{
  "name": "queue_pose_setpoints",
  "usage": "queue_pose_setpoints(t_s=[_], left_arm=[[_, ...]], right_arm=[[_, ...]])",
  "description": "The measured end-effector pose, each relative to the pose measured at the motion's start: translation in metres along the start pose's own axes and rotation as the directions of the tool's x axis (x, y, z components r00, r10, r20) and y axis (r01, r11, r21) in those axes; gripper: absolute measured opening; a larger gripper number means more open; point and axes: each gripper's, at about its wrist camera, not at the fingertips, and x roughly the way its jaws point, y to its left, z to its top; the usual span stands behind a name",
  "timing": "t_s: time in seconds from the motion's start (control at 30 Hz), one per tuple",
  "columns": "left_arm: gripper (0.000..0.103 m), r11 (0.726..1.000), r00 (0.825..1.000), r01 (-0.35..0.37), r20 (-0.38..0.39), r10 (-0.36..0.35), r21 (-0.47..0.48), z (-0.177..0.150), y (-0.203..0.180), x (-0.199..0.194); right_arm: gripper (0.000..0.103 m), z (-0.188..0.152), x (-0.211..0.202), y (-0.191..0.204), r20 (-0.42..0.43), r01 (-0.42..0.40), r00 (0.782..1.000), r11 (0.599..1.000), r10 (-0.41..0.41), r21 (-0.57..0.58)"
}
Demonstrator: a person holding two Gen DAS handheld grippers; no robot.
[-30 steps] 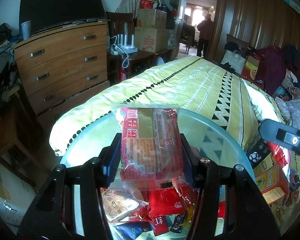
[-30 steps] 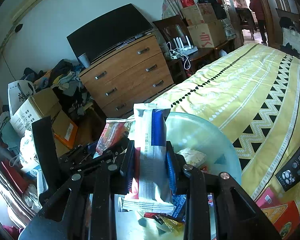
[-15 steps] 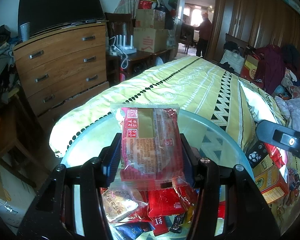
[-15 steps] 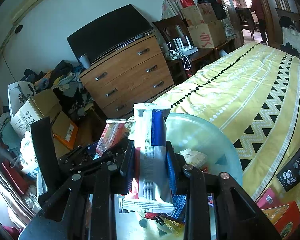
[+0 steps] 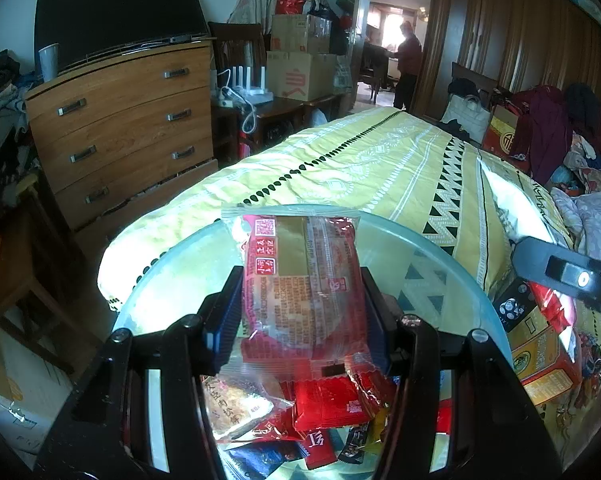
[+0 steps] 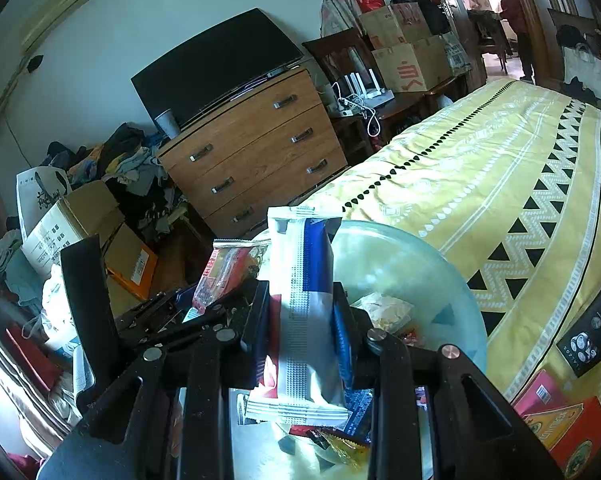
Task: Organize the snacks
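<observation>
My left gripper (image 5: 300,300) is shut on a clear pink-and-gold snack packet (image 5: 298,280) and holds it upright over a clear glass bowl (image 5: 440,256). Several red and dark wrapped snacks (image 5: 324,404) lie in the bowl below it. My right gripper (image 6: 300,312) is shut on a white-and-blue snack packet (image 6: 302,300), also upright over the bowl (image 6: 412,264). The left gripper with its pink packet (image 6: 224,272) shows at the left of the right wrist view. Part of the right gripper (image 5: 564,276) shows at the right of the left wrist view.
The bowl sits on a bed with a yellow patterned cover (image 5: 380,164). Red and yellow snack boxes (image 5: 544,360) and a black box (image 6: 592,336) lie to the right. A wooden dresser (image 5: 120,120) stands to the left. Cardboard boxes (image 6: 72,224) and clothes crowd the floor.
</observation>
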Motion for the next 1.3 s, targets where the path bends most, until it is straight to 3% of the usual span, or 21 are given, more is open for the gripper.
queue_pose_setpoints(t_s=[0.7, 1.3], left_arm=[[0.054, 1.000, 1.000, 0.003, -0.018, -0.003, 0.003, -0.002, -0.002, 0.003], [0.054, 0.999, 0.999, -0.036, -0.034, 0.035, -0.005, 0.000, -0.003, 0.001]], right_arm=[[0.032, -0.004, -0.004, -0.006, 0.006, -0.008, 1.000, 1.000, 0.008, 0.009], [0.032, -0.001, -0.001, -0.021, -0.016, -0.045, 0.999, 0.999, 0.045, 0.023]])
